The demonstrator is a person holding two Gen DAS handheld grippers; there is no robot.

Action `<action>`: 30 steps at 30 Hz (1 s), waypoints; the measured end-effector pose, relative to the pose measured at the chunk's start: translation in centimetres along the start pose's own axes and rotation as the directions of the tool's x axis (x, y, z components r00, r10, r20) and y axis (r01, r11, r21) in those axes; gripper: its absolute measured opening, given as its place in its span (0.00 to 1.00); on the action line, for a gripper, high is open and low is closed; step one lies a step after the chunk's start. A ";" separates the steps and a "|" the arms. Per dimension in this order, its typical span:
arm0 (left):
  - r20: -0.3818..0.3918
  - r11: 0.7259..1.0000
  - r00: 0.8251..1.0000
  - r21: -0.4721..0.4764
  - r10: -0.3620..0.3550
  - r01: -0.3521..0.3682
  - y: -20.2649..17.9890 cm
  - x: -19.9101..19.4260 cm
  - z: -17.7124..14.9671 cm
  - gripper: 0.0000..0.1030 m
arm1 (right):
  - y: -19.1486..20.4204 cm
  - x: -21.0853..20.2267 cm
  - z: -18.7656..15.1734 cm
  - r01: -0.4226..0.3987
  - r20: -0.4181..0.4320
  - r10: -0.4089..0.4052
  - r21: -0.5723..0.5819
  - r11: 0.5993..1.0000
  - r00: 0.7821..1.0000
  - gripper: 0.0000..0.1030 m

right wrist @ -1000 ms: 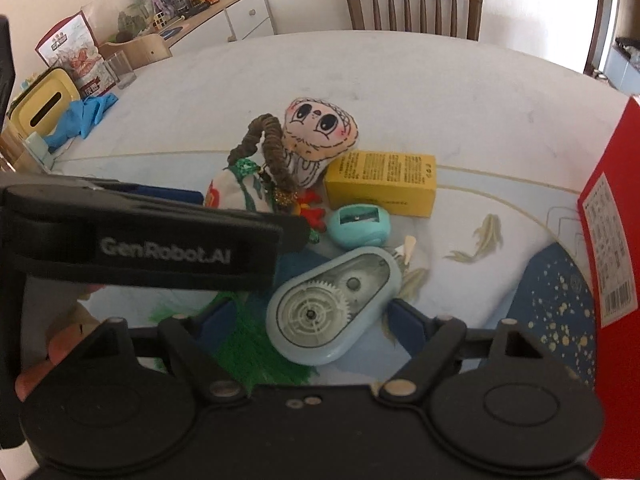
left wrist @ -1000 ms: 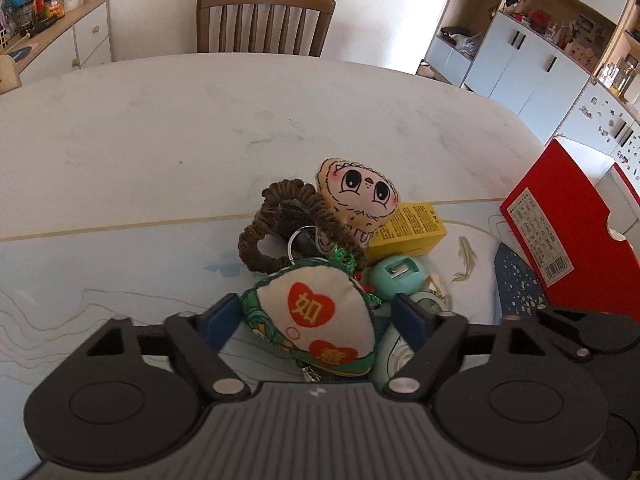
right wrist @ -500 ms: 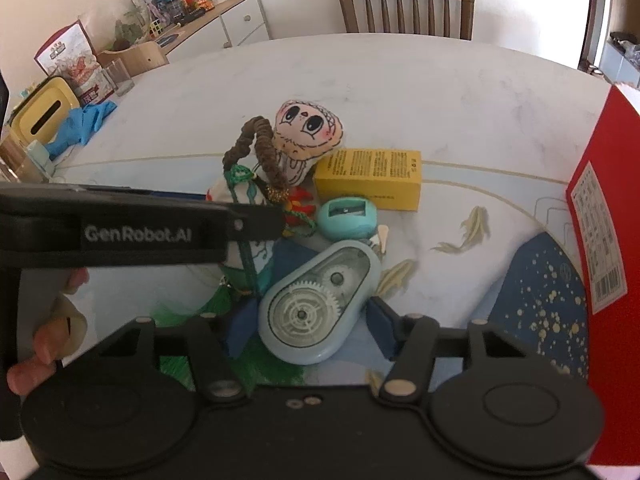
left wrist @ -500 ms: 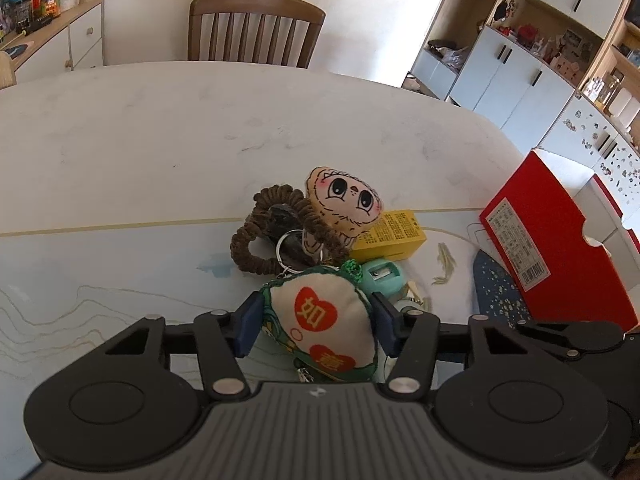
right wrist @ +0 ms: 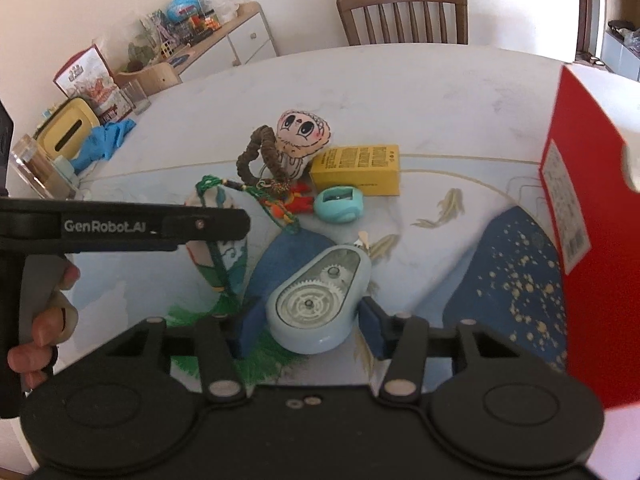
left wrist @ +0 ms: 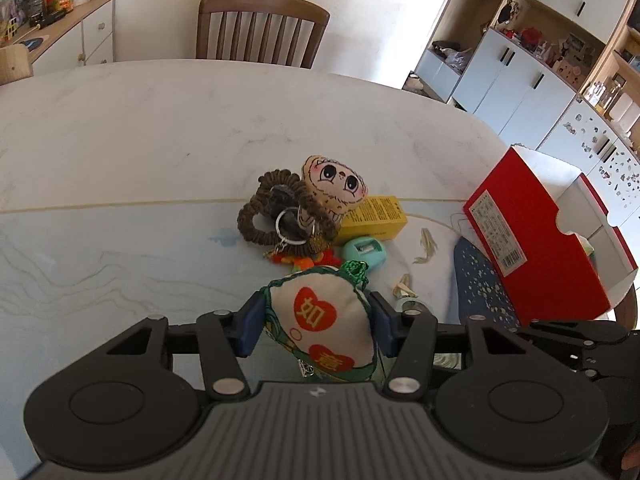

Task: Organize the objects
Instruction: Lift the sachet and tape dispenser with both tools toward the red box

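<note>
My left gripper (left wrist: 316, 328) is shut on a white-and-green sachet charm (left wrist: 320, 320) with red hearts and holds it above the table; the sachet also shows in the right wrist view (right wrist: 216, 256) with its green tassel hanging. My right gripper (right wrist: 308, 320) is shut on a pale blue correction tape dispenser (right wrist: 316, 304), lifted off the mat. On the table lie a plush doll keychain (left wrist: 332, 188) with a brown braided loop (left wrist: 272, 216), a yellow box (left wrist: 376, 216) and a teal pencil sharpener (left wrist: 364, 250).
An open red box (left wrist: 532, 240) stands at the right on the table's edge, also at the right in the right wrist view (right wrist: 592, 216). A wooden chair (left wrist: 260, 28) is beyond the table. A yellow tissue box (right wrist: 68, 132), blue cloth and a glass sit far left.
Both grippers closed on their objects and lifted: the left on the sachet, the right on the correction tape. Both views pulled back and up from the pile.
</note>
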State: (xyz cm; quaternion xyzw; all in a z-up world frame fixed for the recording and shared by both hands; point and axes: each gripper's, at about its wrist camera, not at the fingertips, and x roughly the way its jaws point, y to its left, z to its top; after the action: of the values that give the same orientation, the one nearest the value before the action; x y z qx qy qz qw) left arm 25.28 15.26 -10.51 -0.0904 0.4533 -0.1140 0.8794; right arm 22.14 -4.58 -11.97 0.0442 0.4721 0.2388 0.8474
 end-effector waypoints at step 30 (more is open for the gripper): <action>-0.047 0.998 0.999 0.054 -0.018 0.020 -10.0 -3.9 -2.9 0.53 | -5.8 -13.0 -3.5 -0.085 0.136 0.076 0.057 0.995 0.988 0.47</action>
State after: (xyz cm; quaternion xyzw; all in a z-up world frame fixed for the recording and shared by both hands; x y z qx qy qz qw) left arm 19.54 6.61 -6.47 -0.0679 0.4696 -0.1370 0.8696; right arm 15.65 -16.05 -5.58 0.1057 0.4193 0.2544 0.8651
